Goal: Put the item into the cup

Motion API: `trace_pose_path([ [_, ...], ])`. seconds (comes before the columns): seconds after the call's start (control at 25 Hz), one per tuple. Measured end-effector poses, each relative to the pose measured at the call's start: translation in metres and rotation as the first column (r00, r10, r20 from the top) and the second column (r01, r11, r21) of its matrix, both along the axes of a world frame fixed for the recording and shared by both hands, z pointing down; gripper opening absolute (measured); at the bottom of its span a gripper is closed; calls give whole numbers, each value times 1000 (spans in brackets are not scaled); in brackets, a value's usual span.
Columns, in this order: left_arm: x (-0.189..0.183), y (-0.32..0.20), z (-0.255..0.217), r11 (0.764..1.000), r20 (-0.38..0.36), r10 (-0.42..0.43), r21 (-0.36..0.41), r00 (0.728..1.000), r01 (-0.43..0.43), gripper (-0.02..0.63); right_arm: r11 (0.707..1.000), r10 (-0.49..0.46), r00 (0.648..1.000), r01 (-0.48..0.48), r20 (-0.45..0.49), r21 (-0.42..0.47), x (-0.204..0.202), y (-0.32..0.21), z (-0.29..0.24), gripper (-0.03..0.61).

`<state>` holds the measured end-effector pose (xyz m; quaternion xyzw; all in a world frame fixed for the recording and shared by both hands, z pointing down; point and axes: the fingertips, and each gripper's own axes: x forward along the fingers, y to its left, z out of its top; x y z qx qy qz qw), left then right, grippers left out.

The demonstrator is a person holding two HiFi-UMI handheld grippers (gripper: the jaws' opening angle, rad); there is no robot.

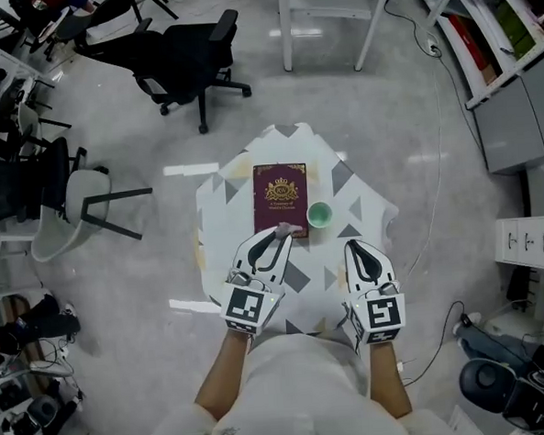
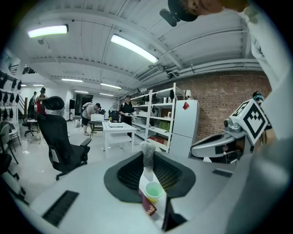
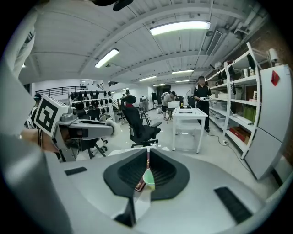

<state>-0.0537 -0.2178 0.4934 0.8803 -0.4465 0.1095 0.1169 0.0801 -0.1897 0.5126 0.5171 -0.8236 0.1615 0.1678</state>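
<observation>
A small green cup (image 1: 319, 215) stands on the patterned table (image 1: 223, 206), just right of a maroon book (image 1: 280, 195). My left gripper (image 1: 283, 232) hovers over the book's near edge, left of the cup, shut on a small grey fuzzy item (image 1: 283, 228). In the left gripper view the fuzzy item (image 2: 147, 151) sticks up between the jaws of the left gripper (image 2: 147, 165), with the cup (image 2: 154, 190) and book (image 2: 149, 210) below. My right gripper (image 1: 353, 247) is shut and empty, nearer than the cup. The right gripper view shows the cup (image 3: 149, 178) beyond the right gripper (image 3: 148, 155).
The table is small, with floor all around it. A black office chair (image 1: 193, 56) and a white table (image 1: 333, 6) stand beyond it, a grey chair (image 1: 74, 210) to the left, and shelving (image 1: 510, 50) to the right. People stand far off.
</observation>
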Motion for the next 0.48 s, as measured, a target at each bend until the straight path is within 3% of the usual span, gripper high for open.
trace_pose_path([
  [0.48,28,-12,40,997,61,-22,-66,998,26,74,997,-37,999,40,39,-62,28,-15,39,21],
])
